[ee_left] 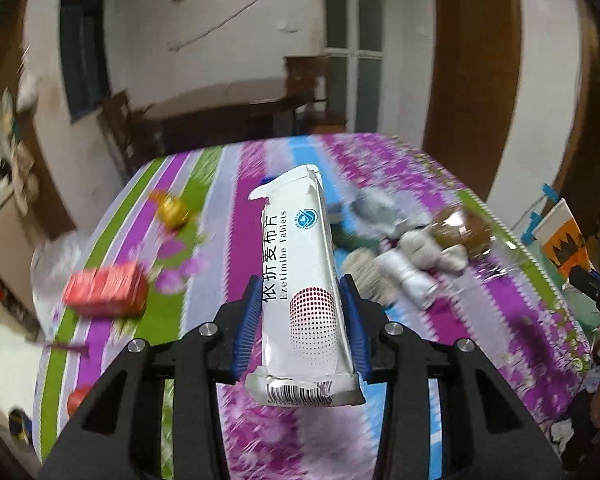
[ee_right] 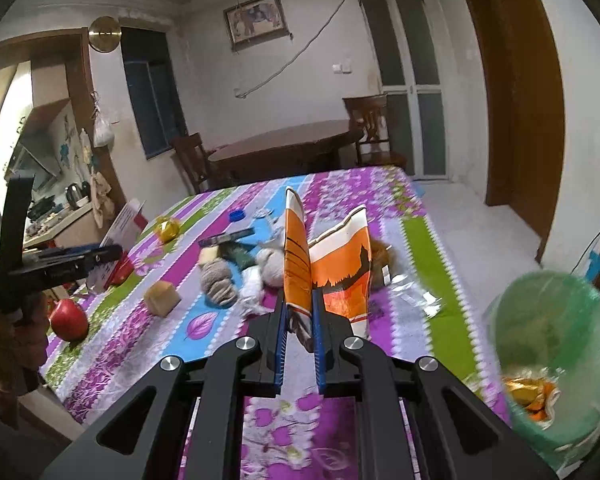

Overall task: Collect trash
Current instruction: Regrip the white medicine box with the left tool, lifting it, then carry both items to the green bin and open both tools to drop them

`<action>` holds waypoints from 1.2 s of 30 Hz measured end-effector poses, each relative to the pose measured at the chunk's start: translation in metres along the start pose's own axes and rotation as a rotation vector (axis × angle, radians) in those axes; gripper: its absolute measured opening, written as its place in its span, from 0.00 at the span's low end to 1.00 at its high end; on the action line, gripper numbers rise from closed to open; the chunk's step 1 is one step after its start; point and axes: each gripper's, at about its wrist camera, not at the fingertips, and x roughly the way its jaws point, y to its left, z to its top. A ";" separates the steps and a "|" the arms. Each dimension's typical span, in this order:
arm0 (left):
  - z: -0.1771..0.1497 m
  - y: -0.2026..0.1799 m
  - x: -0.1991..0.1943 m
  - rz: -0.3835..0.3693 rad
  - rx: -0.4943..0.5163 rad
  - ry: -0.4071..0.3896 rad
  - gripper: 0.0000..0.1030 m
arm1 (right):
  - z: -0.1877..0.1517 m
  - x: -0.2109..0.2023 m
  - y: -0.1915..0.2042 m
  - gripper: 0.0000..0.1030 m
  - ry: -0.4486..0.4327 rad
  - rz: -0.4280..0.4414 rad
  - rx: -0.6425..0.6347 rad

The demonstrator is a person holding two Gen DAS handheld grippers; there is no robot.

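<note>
Left gripper (ee_left: pixel 304 312) pinching white tablet box (ee_left: pixel 300 280); right gripper (ee_right: pixel 300 332) clamping orange bag (ee_right: pixel 332 272). Green-lined bin (ee_right: pixel 560 352) at four o'clock, gold wrappers (ee_right: pixel 528 396) inside.

right gripper (ee_right: pixel 300 312): clamped on orange-and-white wrapper (ee_right: pixel 340 276) | green-lined bin (ee_right: pixel 556 320): near right, gold wrappers inside | red apple (ee_right: pixel 69 319): near left on striped cloth (ee_right: pixel 420 248)

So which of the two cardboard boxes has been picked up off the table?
The white tablet box, pinched between the left gripper pads and raised. The red box lies on the striped tablecloth.
</note>
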 end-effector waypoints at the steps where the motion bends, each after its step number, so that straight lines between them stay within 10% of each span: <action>1: 0.004 -0.009 0.001 -0.007 0.019 -0.009 0.37 | 0.003 -0.004 -0.002 0.12 -0.007 -0.012 -0.004; 25: 0.050 -0.313 0.064 -0.420 0.504 -0.037 0.38 | 0.054 -0.092 -0.213 0.12 0.123 -0.459 0.204; 36: 0.029 -0.404 0.091 -0.604 0.695 0.077 0.38 | 0.027 -0.088 -0.276 0.12 0.293 -0.497 0.315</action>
